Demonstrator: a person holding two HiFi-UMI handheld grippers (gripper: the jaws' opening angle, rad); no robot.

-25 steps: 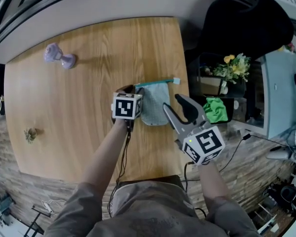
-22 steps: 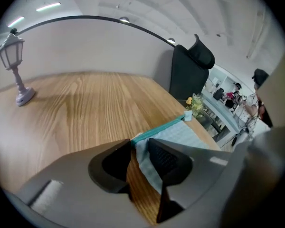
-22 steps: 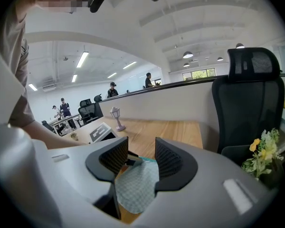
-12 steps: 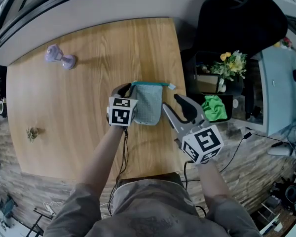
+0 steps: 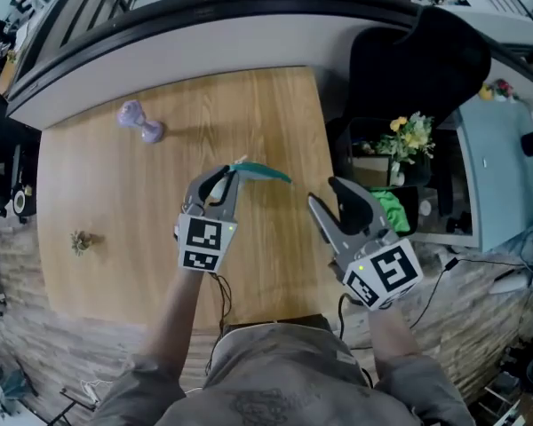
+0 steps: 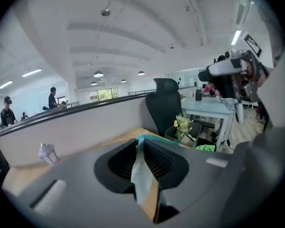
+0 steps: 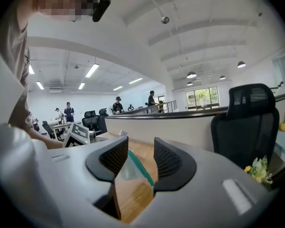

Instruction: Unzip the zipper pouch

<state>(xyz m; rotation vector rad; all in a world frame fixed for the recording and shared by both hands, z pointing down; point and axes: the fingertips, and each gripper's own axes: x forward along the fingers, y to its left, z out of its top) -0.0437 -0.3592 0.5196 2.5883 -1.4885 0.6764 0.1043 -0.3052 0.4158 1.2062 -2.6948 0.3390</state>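
Zipper pouch (image 5: 265, 172) clamped in left claw (image 5: 220, 178), jaws just closing on it; right claw (image 5: 330, 194) jaws apart.

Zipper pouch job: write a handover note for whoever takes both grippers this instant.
Left gripper: its jaws have just been closing and now pinch the zipper pouch by one edge. The pouch hangs edge-on above the table.
Right gripper: open and empty, beside the pouch, not touching it.
Done: pouch gripped and held up.
Left: nothing shows the zipper opened. Probably take the pull with the right gripper and draw it along the teal zipper. The pull itself is hard to make out.
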